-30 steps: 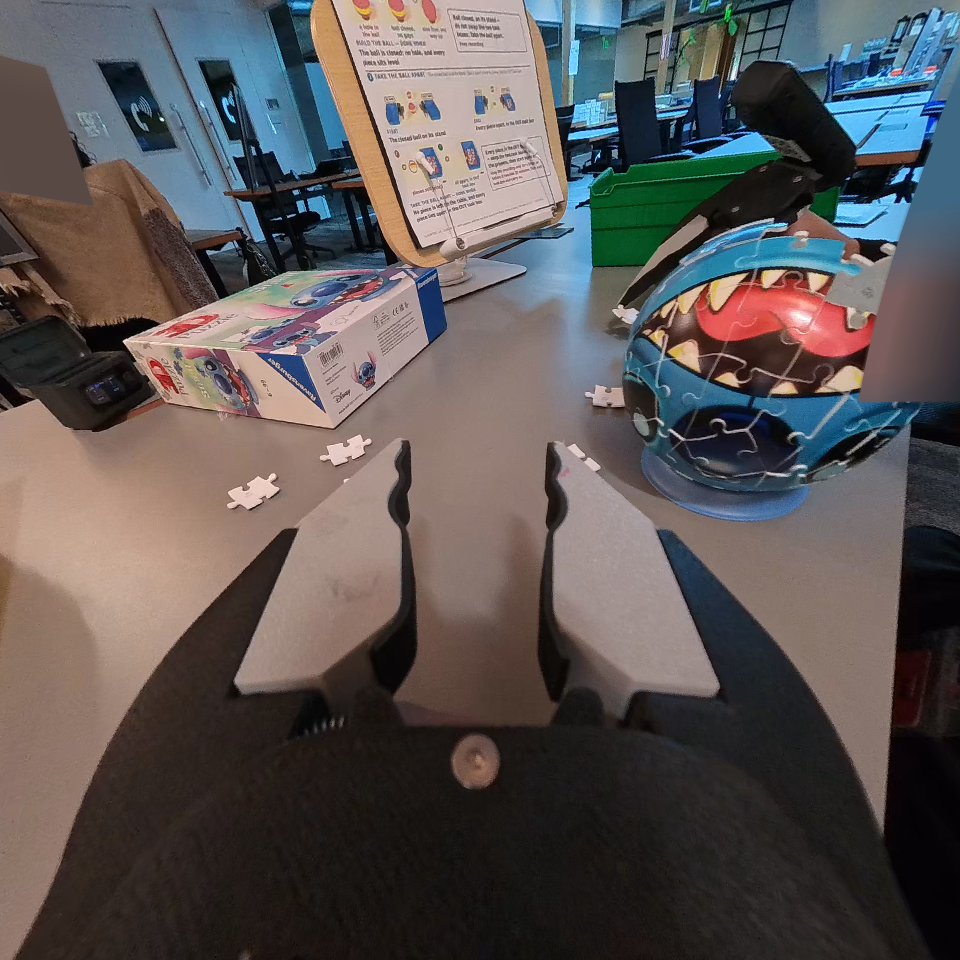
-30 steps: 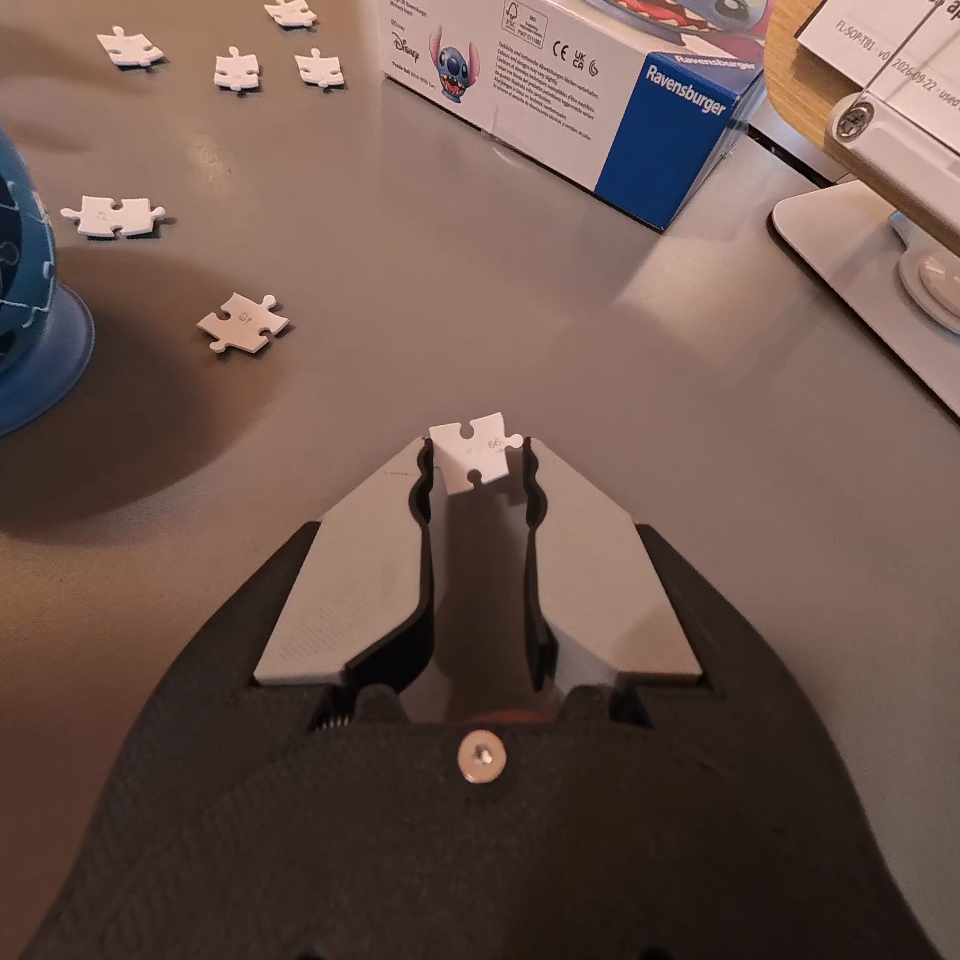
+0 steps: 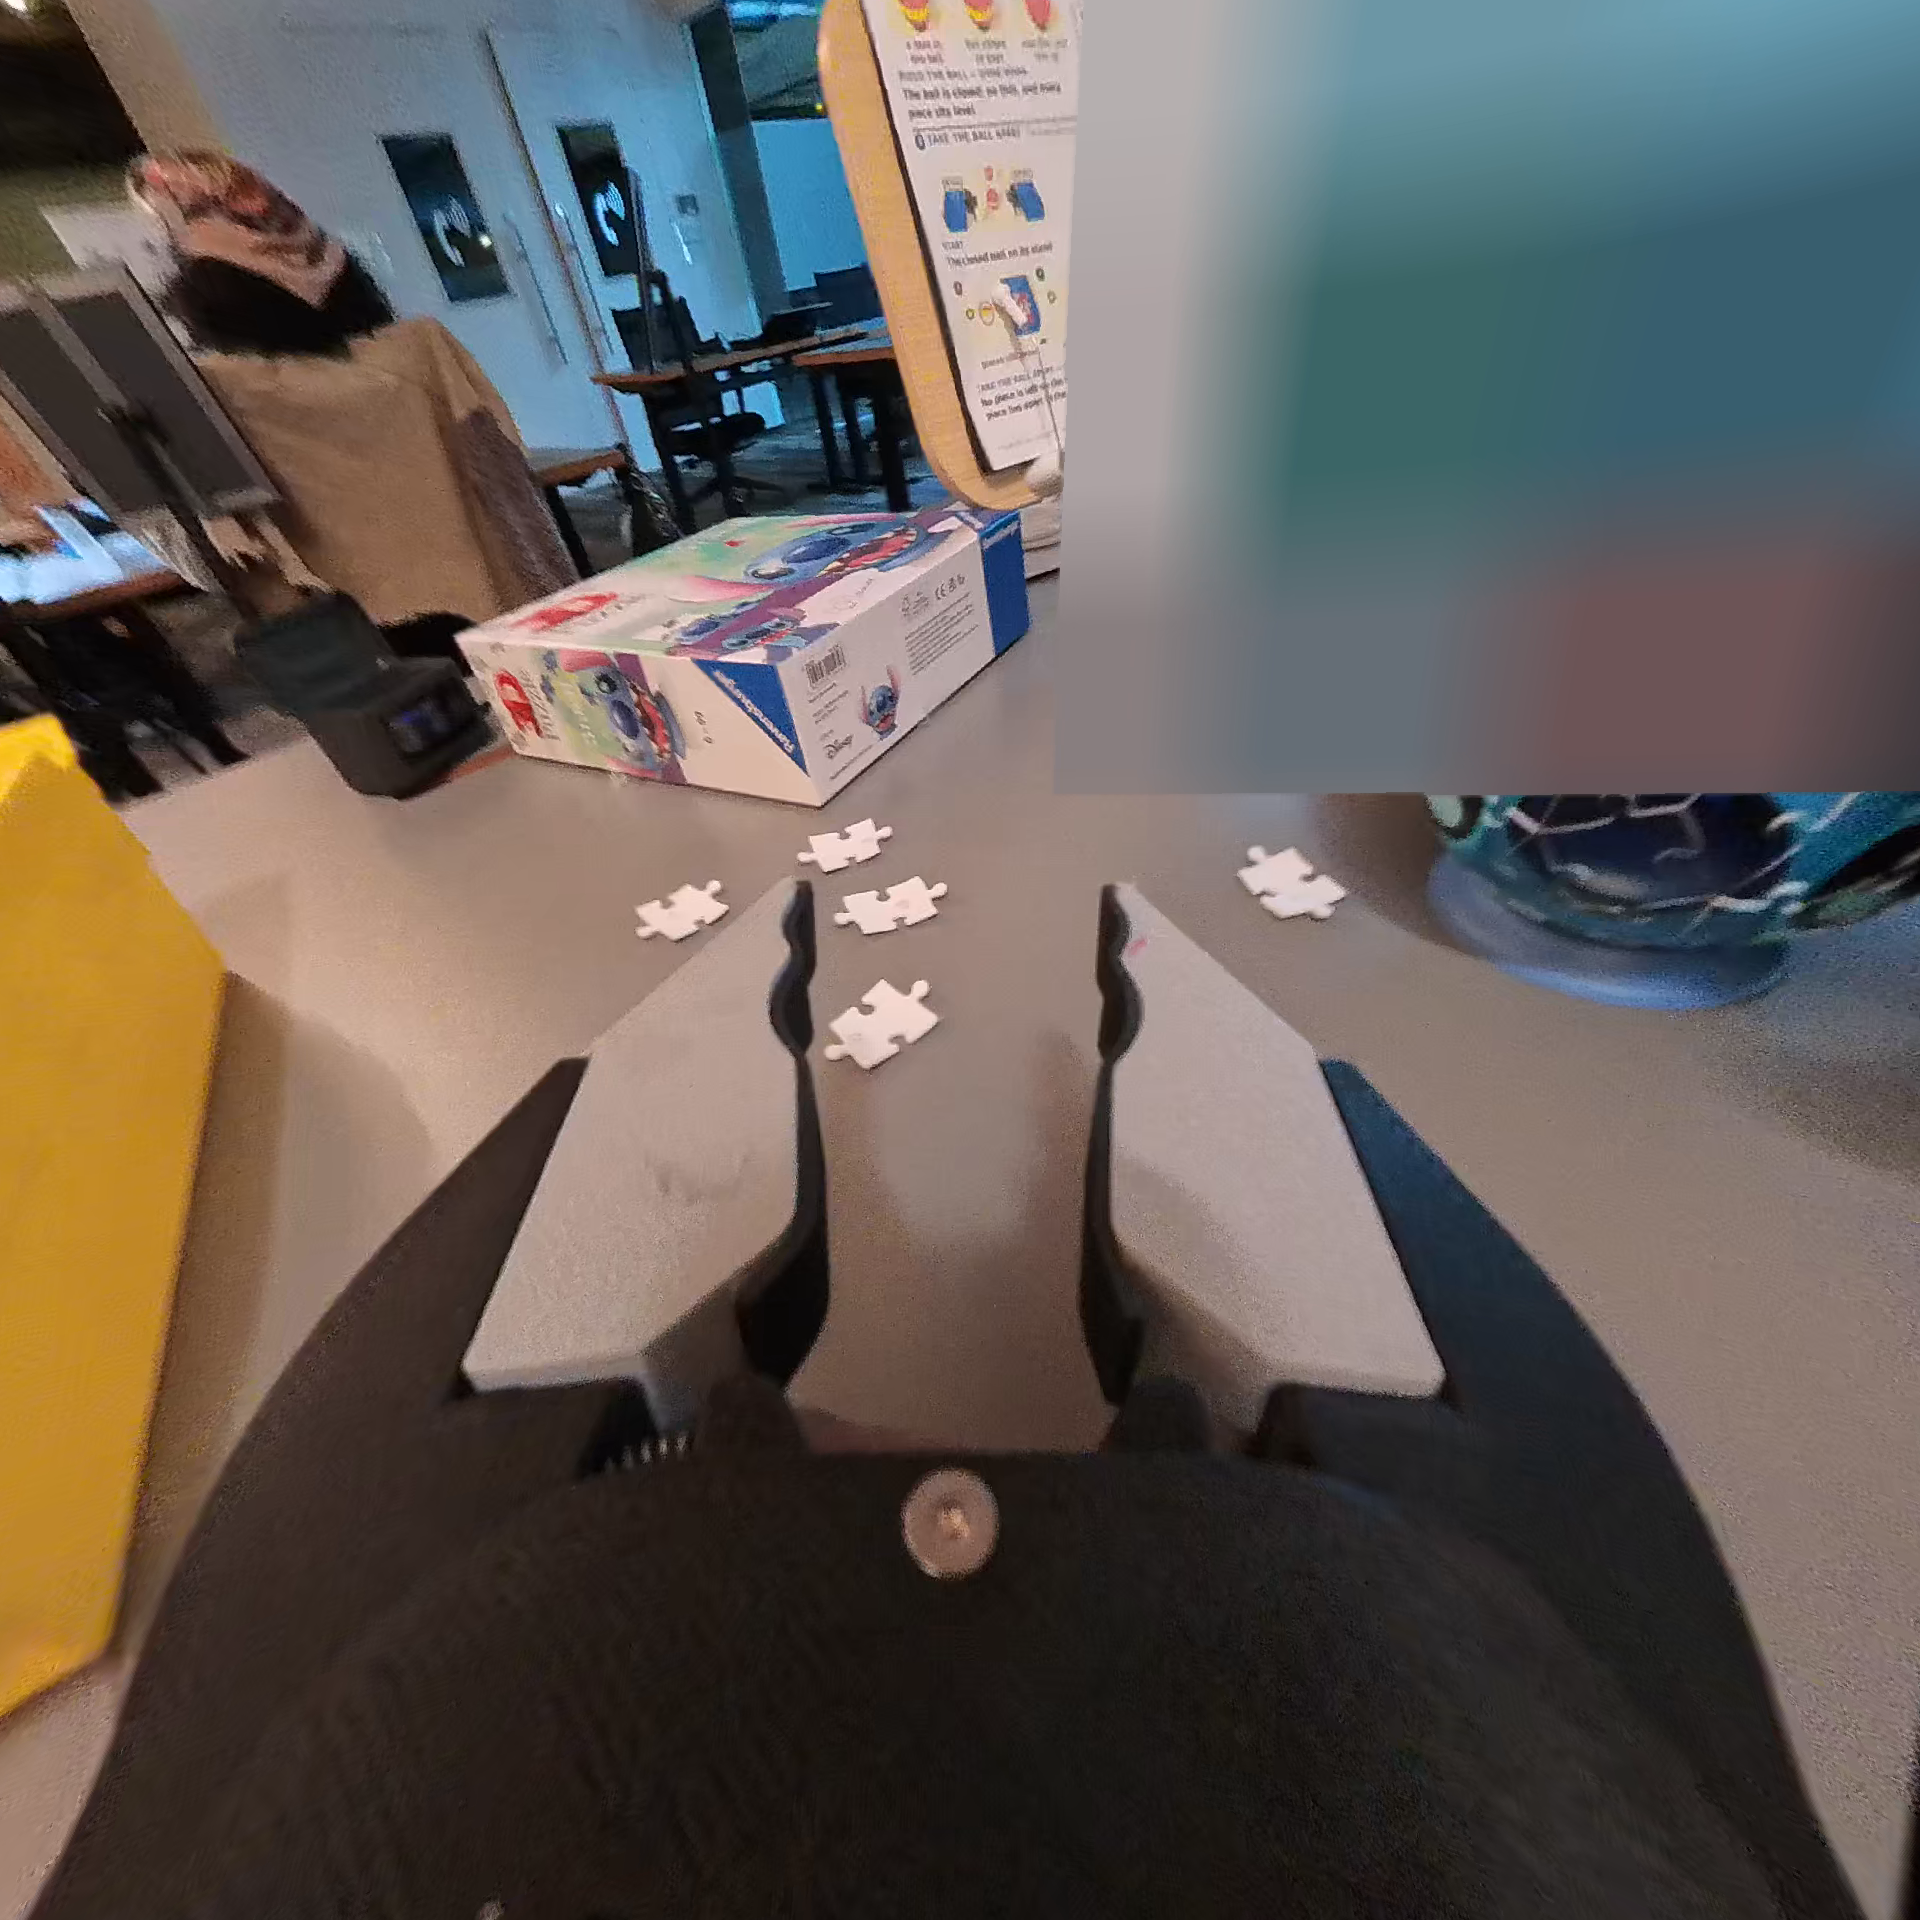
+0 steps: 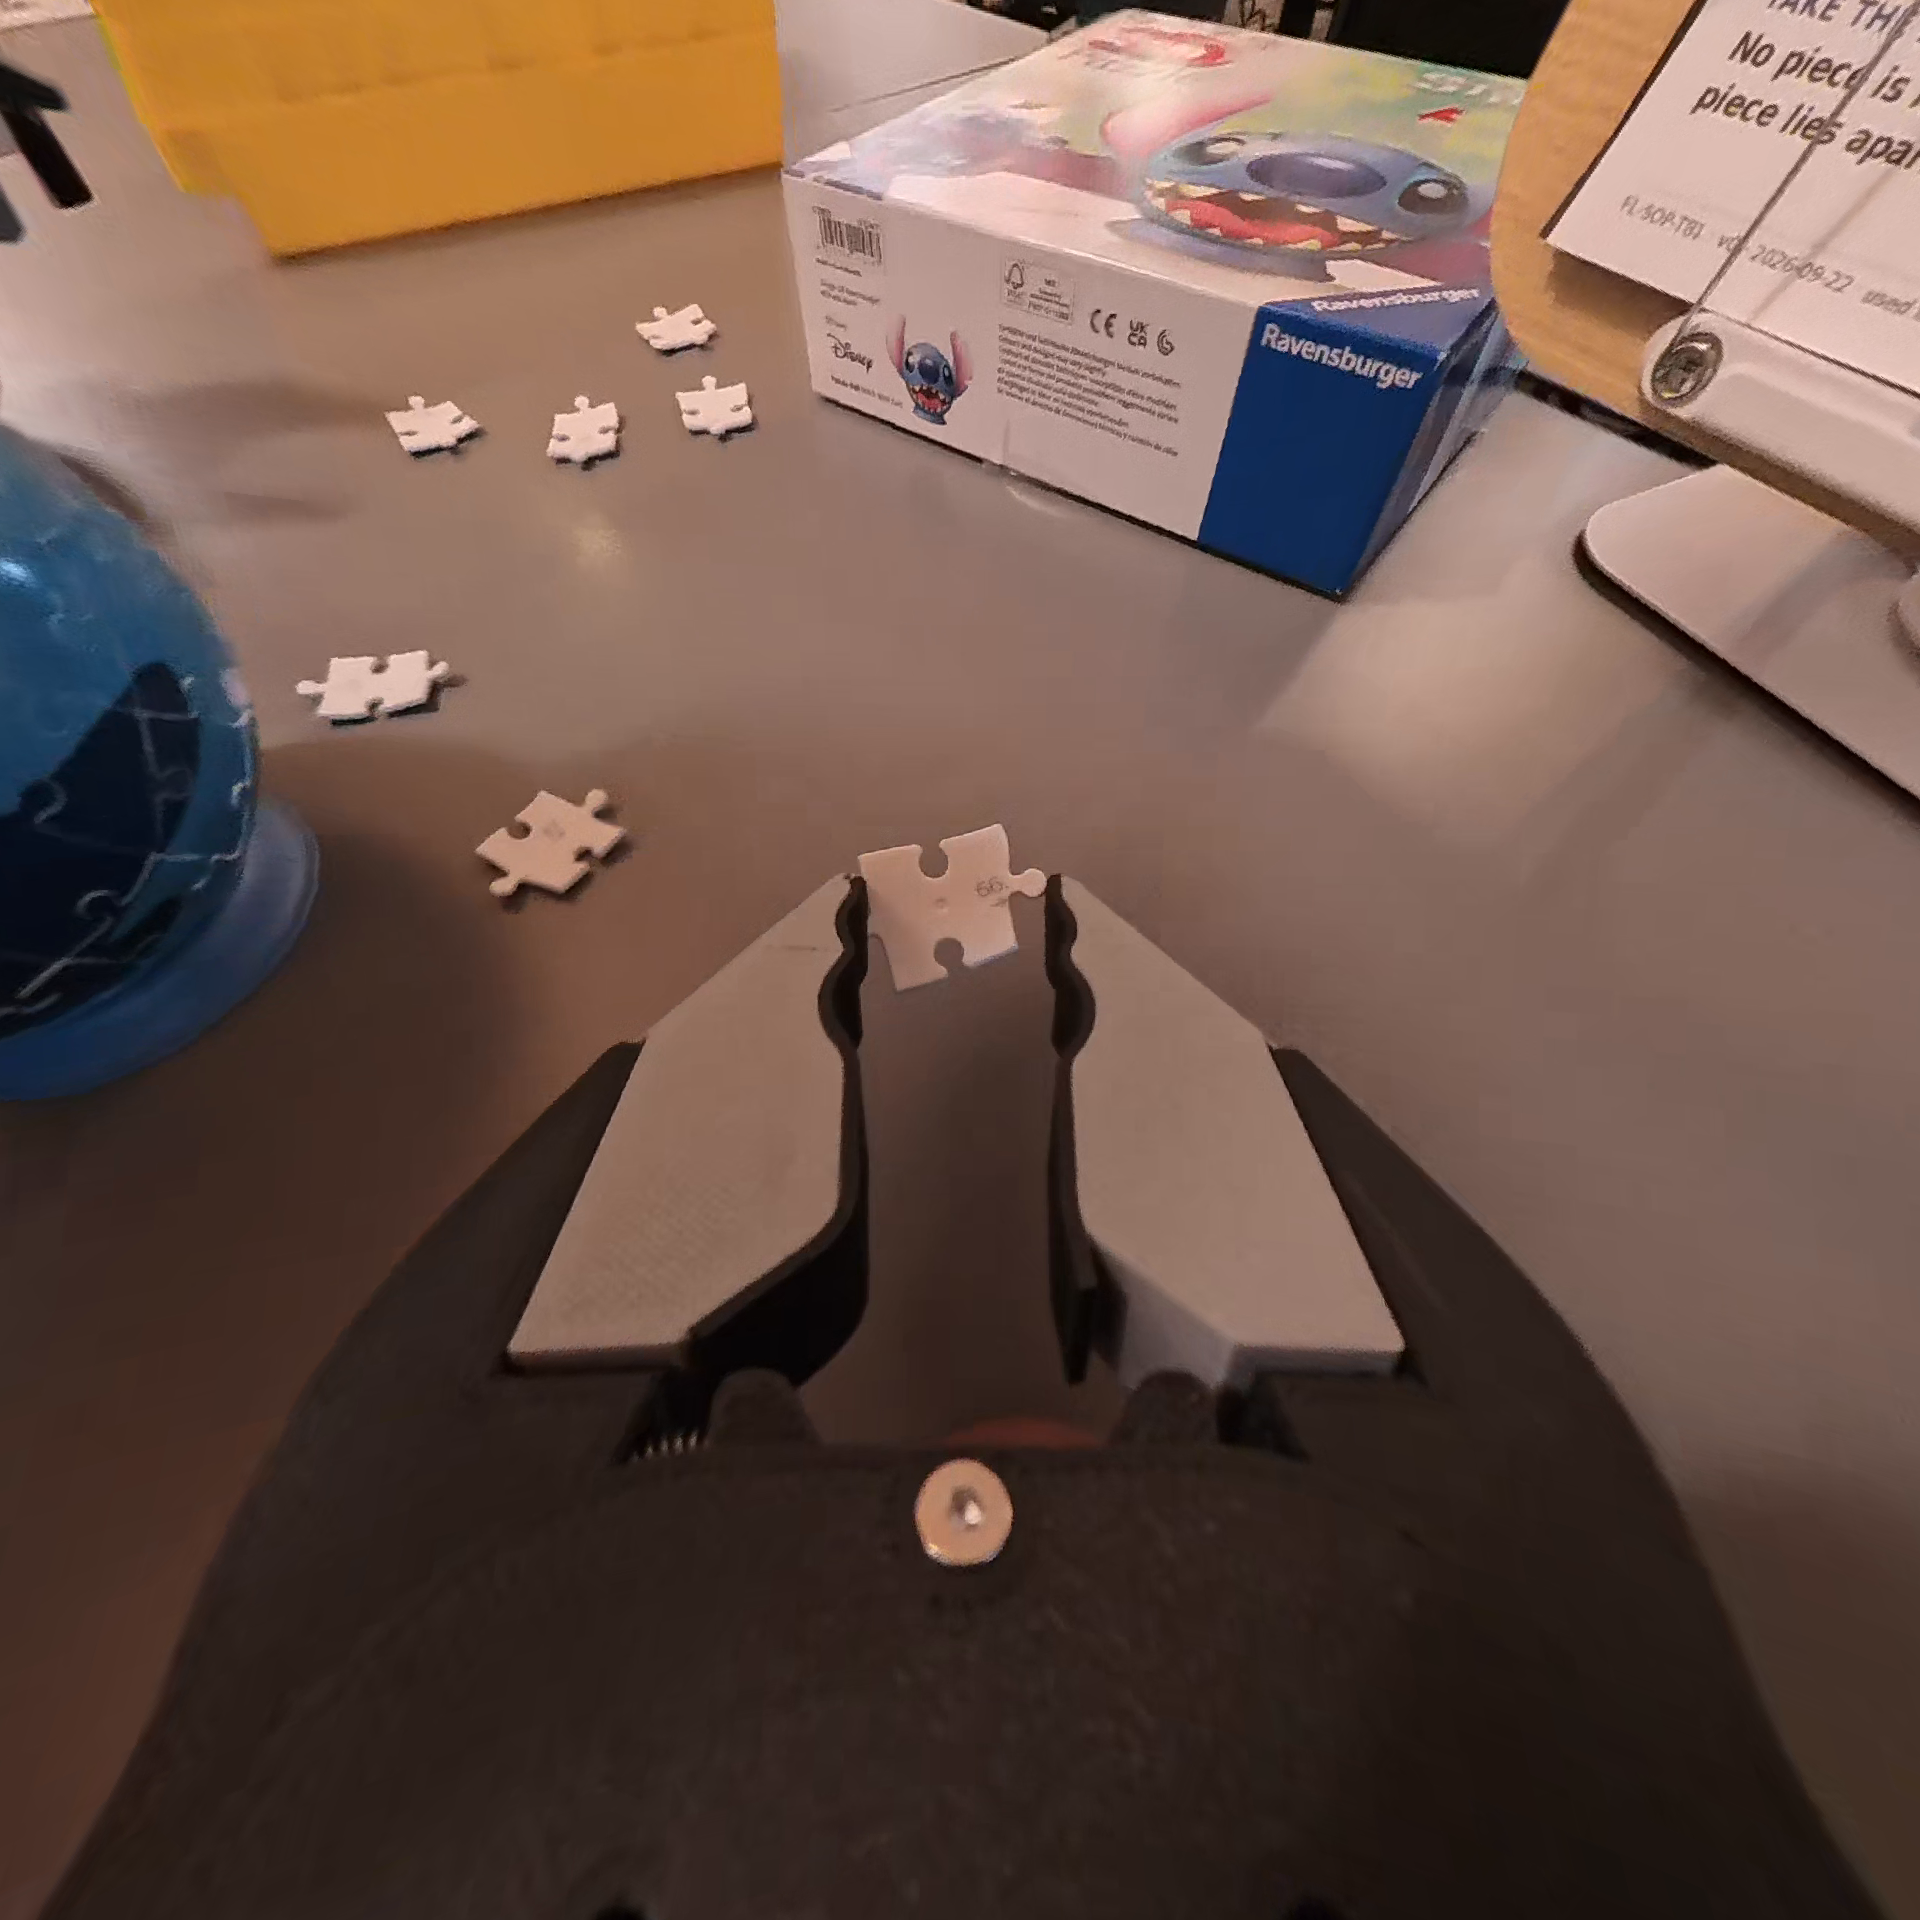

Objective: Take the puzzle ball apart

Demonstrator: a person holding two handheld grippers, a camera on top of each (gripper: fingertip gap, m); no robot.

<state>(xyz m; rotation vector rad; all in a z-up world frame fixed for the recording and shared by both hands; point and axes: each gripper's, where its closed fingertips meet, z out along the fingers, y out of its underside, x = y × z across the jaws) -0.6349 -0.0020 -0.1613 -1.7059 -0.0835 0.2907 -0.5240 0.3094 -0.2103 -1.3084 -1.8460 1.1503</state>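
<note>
Fingers of the right hand-held gripper (image 4: 951,906) pinch 1 white puzzle piece (image 4: 948,906); the left hand-held gripper (image 3: 954,906) gapes empty.

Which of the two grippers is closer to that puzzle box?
Hard to say. Left gripper faces the puzzle box across loose pieces; right gripper sits similarly back from it.

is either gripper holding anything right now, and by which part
The right gripper has a white puzzle piece between its fingertips, its left edge against one finger; a firm pinch cannot be told. The left gripper is open and empty.
</note>
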